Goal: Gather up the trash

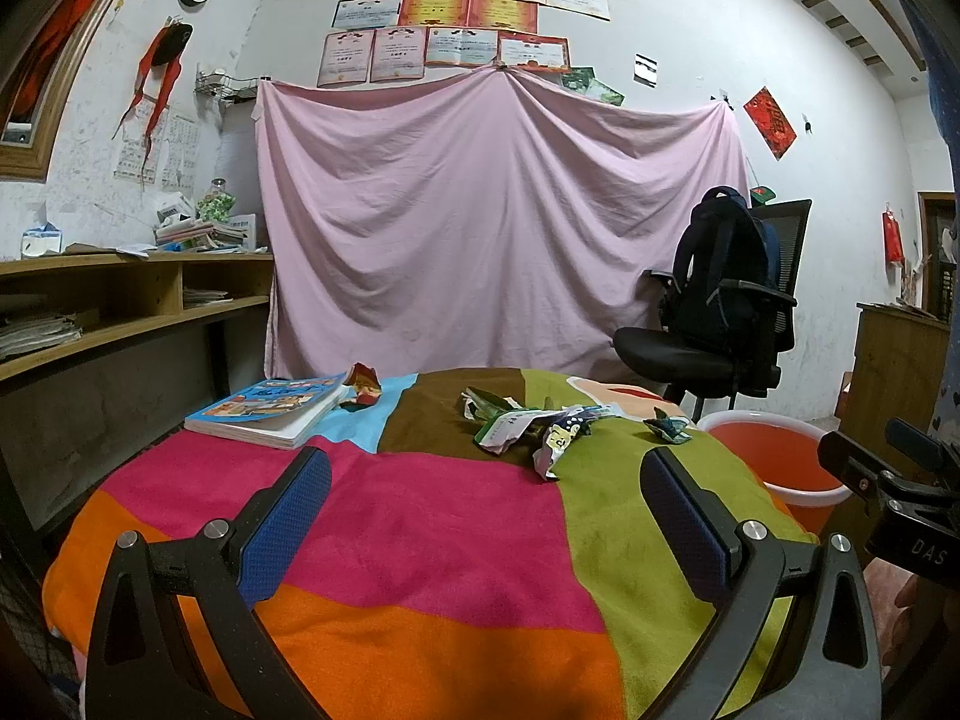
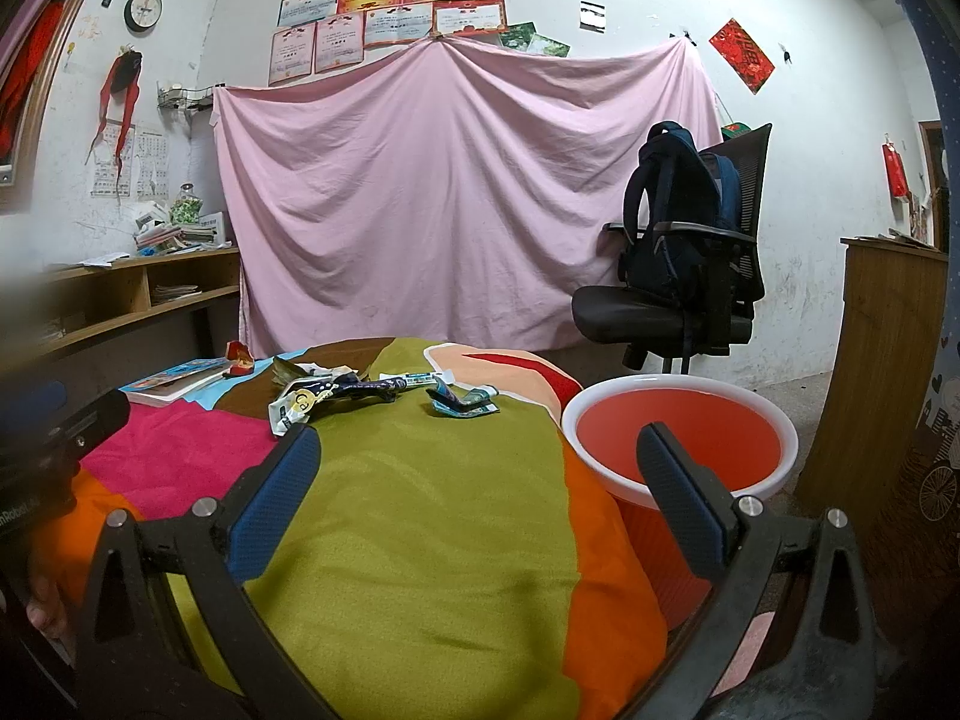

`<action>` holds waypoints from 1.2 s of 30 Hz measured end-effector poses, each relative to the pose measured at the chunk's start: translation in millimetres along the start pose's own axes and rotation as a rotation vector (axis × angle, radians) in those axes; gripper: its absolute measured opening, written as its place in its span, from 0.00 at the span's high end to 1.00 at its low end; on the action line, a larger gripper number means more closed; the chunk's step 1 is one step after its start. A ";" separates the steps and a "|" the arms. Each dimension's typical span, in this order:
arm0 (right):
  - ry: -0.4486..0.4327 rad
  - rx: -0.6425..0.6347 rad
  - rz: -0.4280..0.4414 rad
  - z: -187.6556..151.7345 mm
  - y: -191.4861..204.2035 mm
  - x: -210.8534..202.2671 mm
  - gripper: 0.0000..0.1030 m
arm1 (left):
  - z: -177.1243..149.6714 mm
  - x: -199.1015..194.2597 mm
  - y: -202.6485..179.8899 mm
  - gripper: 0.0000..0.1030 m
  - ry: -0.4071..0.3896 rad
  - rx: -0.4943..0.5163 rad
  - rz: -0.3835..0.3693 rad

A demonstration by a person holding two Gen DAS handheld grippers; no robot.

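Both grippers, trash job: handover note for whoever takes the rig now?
Left gripper: open, holding nothing, above the colourful patchwork blanket.
Right gripper: open, holding nothing, beside the orange plastic bucket with white rim.
Trash on the blanket: crumpled red wrapper by the blue-covered book, pile of green and white wrappers, small teal wrapper.
Done: nothing visible in the bucket.
Left: all pieces.

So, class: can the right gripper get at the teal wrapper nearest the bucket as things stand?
Probably yes. The right gripper is open and holds nothing, and only bare blanket lies between it and the teal wrapper. The bucket stands off to the side, out of the way.
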State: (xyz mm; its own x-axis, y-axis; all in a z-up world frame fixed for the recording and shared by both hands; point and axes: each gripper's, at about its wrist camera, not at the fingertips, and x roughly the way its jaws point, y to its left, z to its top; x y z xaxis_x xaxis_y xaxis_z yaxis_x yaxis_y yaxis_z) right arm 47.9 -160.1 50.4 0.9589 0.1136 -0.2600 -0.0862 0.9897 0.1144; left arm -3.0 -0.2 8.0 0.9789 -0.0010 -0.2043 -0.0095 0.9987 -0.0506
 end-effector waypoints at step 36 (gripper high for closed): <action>0.004 0.000 0.003 -4.6 4.0 4.4 0.00 | -0.6 0.3 0.0 0.02 0.001 0.001 0.000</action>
State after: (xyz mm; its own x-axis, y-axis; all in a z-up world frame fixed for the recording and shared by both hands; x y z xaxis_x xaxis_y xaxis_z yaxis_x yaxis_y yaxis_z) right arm 50.5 -155.2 45.3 0.9577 0.1168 -0.2631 -0.0890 0.9893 0.1154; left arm -2.7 -0.2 7.3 0.9788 -0.0013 -0.2048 -0.0090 0.9987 -0.0495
